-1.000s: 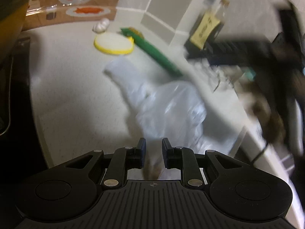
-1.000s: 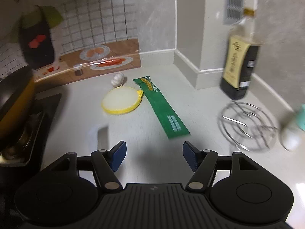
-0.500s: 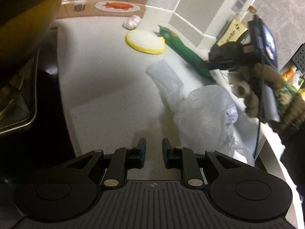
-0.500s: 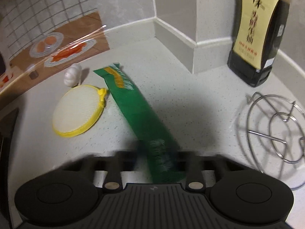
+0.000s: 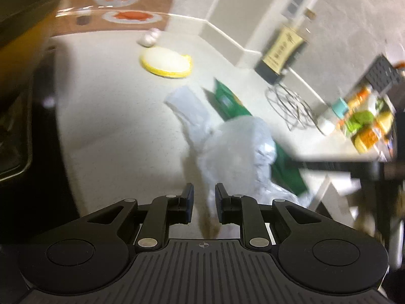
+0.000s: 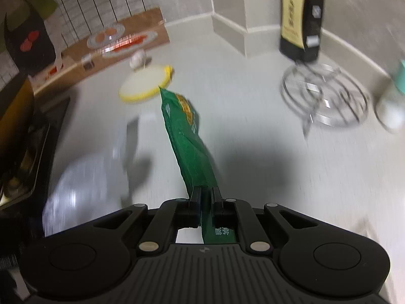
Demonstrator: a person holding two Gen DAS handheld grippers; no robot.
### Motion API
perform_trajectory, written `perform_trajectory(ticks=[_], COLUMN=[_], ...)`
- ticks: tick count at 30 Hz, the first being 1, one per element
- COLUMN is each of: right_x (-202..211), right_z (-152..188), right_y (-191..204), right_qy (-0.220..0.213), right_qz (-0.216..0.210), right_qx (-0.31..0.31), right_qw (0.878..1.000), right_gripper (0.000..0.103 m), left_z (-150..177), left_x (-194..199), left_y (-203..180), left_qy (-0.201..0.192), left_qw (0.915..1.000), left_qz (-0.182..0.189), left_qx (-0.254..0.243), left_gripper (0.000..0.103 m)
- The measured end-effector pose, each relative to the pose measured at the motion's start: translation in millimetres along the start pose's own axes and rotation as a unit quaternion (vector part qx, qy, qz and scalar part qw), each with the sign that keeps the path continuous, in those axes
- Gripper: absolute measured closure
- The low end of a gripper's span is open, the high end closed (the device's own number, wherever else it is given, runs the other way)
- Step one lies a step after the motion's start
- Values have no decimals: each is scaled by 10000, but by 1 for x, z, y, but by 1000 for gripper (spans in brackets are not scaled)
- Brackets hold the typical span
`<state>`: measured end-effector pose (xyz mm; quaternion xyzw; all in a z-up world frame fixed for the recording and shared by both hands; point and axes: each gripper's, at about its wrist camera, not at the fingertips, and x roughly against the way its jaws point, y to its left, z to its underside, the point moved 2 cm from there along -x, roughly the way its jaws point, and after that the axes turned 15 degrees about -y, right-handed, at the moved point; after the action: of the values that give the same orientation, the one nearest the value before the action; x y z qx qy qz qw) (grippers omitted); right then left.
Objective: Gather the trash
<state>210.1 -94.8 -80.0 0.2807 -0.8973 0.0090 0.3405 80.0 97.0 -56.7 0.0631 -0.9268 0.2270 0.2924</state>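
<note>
My right gripper is shut on one end of a long green wrapper and holds it lifted off the white counter. The wrapper also shows in the left wrist view, partly behind a clear plastic bag. My left gripper has its jaws nearly together on the near edge of that bag, which stands on the counter. The bag appears blurred at the left of the right wrist view.
A yellow-rimmed round strainer and a garlic bulb lie further back. A wire trivet, a dark sauce bottle and a white jar stand at the right. A stove with a pan is at the left.
My right gripper closed on the green wrapper and lifted it off the counter toward the bag. My left gripper stayed shut on the bag while its view shifted.
</note>
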Motion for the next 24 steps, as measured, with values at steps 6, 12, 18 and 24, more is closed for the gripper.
perform_trajectory(ticks=[6,12,18,24], right_x=[24,35,44,44], right_z=[30,37,37,41], right_y=[10,19,31,47], right_qy=[118,-44,-387,-761], right_qz=[28,165,612,1094], right_qx=[173,155,555,774], right_qw=[9998,9997,9958,9880], right_gripper=[94,85,59,44], left_z=[-15,-6,27,29], left_x=[20,25,-8,-31], left_y=[7,-39,-46,-22], left_qy=[-407,-516,-138,-103], left_qw=[9985,9928,9920,9955], left_qz=[264,948,340,126], left_qx=[244,-514,-1206,-936], left_gripper=[82,82,82,78])
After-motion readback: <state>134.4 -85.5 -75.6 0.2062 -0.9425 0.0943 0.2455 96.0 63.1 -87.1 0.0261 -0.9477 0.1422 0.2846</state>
